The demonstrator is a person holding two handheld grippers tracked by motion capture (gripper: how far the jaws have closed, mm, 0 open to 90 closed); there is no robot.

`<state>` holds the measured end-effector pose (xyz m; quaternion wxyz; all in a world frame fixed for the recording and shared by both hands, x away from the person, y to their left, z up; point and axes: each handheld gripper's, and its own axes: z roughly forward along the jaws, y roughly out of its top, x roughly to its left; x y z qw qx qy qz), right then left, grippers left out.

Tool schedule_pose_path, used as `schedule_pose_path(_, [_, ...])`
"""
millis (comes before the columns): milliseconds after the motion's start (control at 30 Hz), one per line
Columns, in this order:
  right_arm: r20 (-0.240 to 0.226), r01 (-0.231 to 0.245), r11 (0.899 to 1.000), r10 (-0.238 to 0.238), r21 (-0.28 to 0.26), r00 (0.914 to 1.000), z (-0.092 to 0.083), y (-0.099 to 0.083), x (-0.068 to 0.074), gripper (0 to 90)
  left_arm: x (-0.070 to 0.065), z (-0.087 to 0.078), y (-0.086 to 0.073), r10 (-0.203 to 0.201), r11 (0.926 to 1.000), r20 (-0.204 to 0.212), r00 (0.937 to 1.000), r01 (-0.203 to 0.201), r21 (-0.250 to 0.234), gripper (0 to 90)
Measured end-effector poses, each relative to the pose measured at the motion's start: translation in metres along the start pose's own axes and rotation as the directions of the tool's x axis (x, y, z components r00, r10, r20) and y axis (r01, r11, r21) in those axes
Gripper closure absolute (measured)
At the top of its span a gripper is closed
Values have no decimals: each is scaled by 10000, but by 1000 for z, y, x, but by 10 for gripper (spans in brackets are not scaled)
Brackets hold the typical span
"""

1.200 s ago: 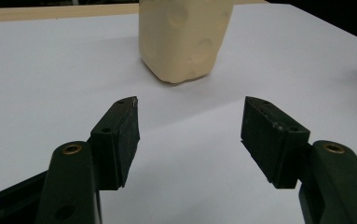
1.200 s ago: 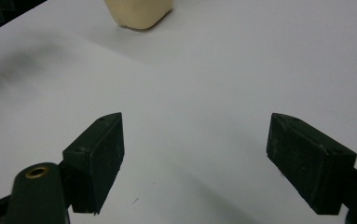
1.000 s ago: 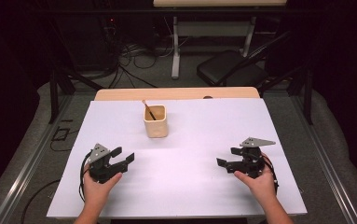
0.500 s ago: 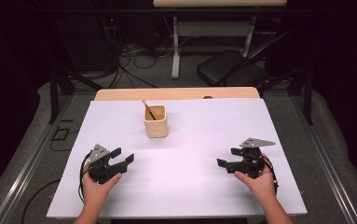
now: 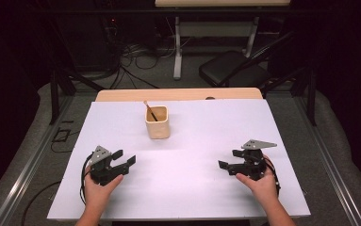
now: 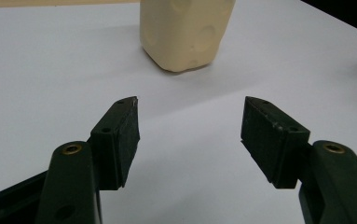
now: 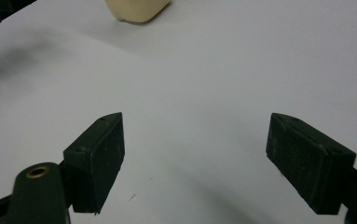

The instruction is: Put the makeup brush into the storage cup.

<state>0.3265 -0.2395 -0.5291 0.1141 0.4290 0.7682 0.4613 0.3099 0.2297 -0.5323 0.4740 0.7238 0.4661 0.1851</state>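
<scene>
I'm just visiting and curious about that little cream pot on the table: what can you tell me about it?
The cream pot is a small squarish cup with rounded corners and shallow round dimples in its sides, matte like ceramic or plastic. It stands upright on the white table, toward the far side, open at the top. A thin wooden stick leans inside it. Nothing else touches it.

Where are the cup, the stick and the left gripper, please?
cup (image 5: 157, 128): high view, on its front wall.
stick (image 5: 151, 111): high view, on its shaft above the rim.
left gripper (image 5: 123, 159): high view, midway between its open jaw tips.
</scene>
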Motion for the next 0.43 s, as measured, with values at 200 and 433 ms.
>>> schedule_pose_path(200, [-48,-25,10000,25,73,10000,1,0,1,190,1,0,0,-33,10000,6,10000,33,-9,371])
schedule_pose_path(433, [-35,13,9999,-12,109,10000,1,-1,1,190,2,0,0,-36,10000,4,10000,36,1,370])
